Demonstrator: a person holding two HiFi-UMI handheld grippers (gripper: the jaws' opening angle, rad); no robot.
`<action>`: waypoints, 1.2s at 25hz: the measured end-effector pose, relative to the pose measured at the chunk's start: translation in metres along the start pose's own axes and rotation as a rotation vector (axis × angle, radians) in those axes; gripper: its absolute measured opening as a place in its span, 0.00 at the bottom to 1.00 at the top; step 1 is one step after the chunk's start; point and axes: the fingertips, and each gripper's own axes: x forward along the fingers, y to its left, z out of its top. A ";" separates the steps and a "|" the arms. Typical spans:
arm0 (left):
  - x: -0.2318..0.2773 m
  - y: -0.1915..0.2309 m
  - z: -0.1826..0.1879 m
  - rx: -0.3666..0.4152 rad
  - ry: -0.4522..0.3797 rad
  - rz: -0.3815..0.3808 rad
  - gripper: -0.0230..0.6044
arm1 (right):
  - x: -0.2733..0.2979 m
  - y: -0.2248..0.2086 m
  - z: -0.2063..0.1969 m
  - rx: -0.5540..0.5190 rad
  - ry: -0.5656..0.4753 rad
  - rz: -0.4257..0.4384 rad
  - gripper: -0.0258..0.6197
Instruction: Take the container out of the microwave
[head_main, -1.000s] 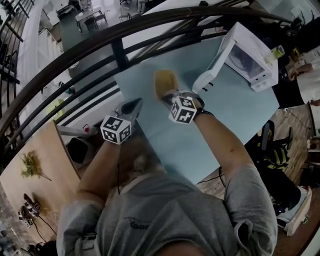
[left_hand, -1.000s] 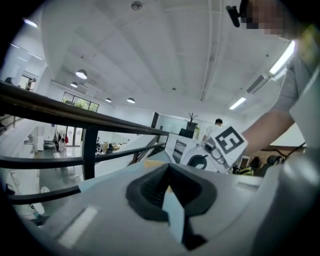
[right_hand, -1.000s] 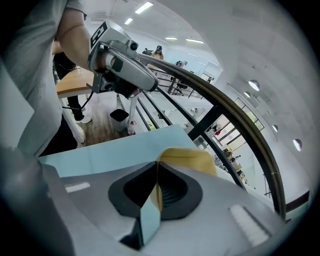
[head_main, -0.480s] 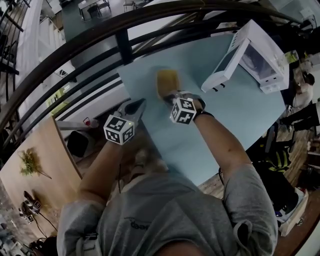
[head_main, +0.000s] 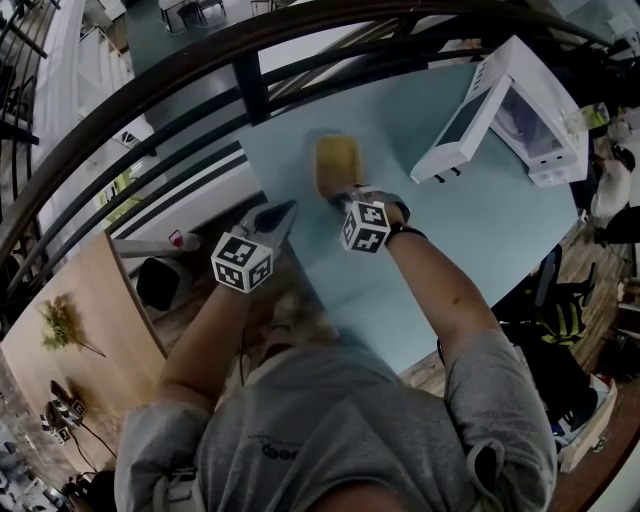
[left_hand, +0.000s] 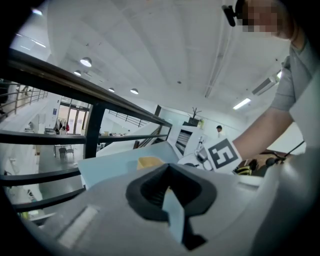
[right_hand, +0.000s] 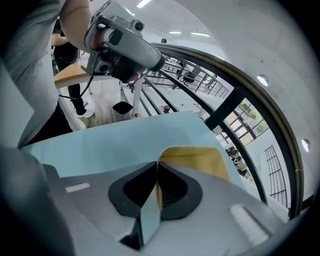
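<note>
Right claw (head_main: 337, 197) is clamped on the near rim of the yellow container (head_main: 337, 163), holding it by one wall, just ahead, low over the desk (head_main: 450, 240). Microwave (head_main: 520, 110), door open, stands well right. Left claw (head_main: 275, 215), closed on nothing, idles alongside.

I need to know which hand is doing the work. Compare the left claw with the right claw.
The right claw is shut on the rim of the yellow container; the left claw is shut on nothing. The right claw is over the blue table; the left claw hangs at its edge, apart from the container. The right points more steeply down than the left. Both carry a marker cube.
</note>
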 end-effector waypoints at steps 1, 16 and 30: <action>0.000 0.001 -0.001 -0.001 0.001 0.001 0.07 | 0.001 0.001 0.000 0.002 0.000 0.001 0.07; -0.007 -0.001 0.004 0.007 0.000 -0.011 0.07 | -0.004 -0.004 0.011 0.062 -0.026 -0.034 0.22; -0.018 -0.028 0.052 0.056 -0.058 -0.080 0.07 | -0.081 -0.016 0.022 0.204 -0.094 -0.133 0.20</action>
